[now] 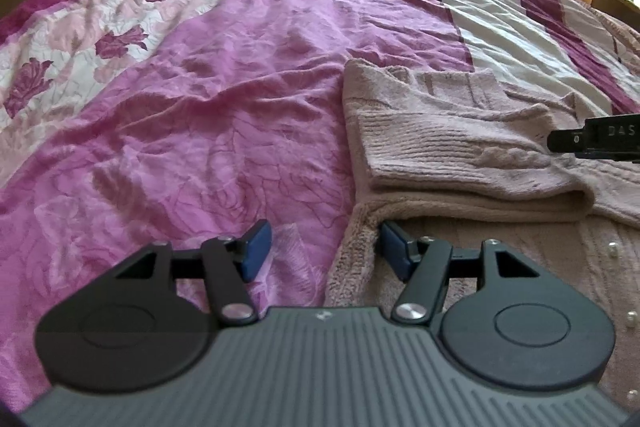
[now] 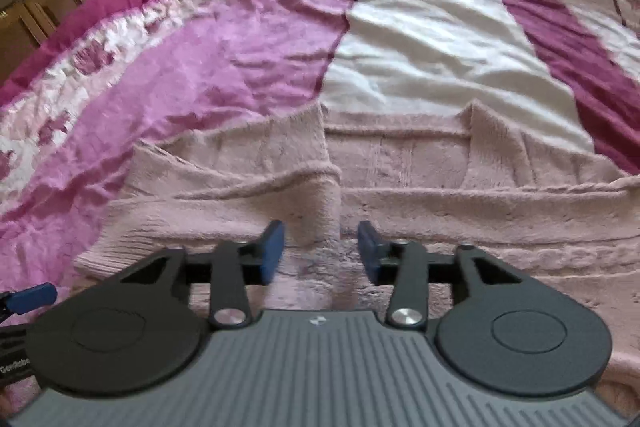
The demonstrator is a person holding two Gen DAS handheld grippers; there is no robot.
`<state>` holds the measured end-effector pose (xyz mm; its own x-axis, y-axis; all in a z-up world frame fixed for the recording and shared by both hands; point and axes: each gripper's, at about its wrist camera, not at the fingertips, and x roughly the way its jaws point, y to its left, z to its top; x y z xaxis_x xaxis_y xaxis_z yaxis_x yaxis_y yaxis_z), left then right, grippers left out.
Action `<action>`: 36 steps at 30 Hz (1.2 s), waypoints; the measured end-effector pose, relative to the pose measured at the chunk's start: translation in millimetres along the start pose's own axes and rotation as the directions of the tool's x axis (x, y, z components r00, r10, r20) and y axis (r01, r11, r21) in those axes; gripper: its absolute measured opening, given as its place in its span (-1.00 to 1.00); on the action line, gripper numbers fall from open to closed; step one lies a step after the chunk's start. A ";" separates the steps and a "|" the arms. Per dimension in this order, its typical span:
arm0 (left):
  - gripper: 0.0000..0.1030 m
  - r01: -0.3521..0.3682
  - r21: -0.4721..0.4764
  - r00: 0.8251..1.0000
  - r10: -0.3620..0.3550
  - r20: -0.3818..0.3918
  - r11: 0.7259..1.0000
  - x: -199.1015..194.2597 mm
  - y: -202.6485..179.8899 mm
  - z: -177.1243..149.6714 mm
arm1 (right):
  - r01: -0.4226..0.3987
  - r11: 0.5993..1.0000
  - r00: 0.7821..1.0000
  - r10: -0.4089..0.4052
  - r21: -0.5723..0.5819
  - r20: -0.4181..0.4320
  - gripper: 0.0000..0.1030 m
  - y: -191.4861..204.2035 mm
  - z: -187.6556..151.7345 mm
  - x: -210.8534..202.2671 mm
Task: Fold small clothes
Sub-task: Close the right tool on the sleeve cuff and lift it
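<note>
Cardigan [image 2: 400, 195] lying on bed [image 1: 200, 107]
Hovering above it: left tool [image 1: 324, 251] and right tool [image 2: 320, 253], both released, gripping nothing.

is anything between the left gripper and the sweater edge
Nothing visible. The left gripper is open right at the sweater hem, one pad over the bedspread, the other over the knit. The right gripper, also open, hangs above the sweater further along, clear of that path.

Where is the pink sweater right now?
The pink knitted sweater lies flat on the bedspread right in front of both grippers; in the left wrist view it fills the right side, one sleeve folded across it.
</note>
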<state>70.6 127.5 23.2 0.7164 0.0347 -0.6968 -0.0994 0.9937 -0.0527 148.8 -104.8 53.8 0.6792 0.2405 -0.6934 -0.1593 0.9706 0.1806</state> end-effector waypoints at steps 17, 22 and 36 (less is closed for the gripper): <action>0.20 -0.046 -0.026 0.998 0.045 -0.033 0.999 -27.6 23.6 0.6 | -0.189 0.969 0.982 0.191 -0.161 -0.003 0.29 96.8 -29.7 -28.2; 0.20 -0.053 -0.040 0.998 0.051 -0.046 0.998 -26.9 32.2 -5.2 | -0.198 0.944 0.979 0.202 -0.262 -0.010 0.29 128.4 -35.4 -18.2; 0.20 -0.057 -0.057 0.997 0.054 -0.059 0.997 -23.4 39.9 -11.0 | -0.099 0.929 0.995 0.099 -0.356 -0.019 -0.31 156.7 -45.8 22.8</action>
<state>42.3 165.1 29.4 0.6679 0.0819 -0.7397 -0.1798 0.9822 -0.0536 106.5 53.3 34.3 0.6467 0.3354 -0.6851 -0.4701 0.8825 -0.0117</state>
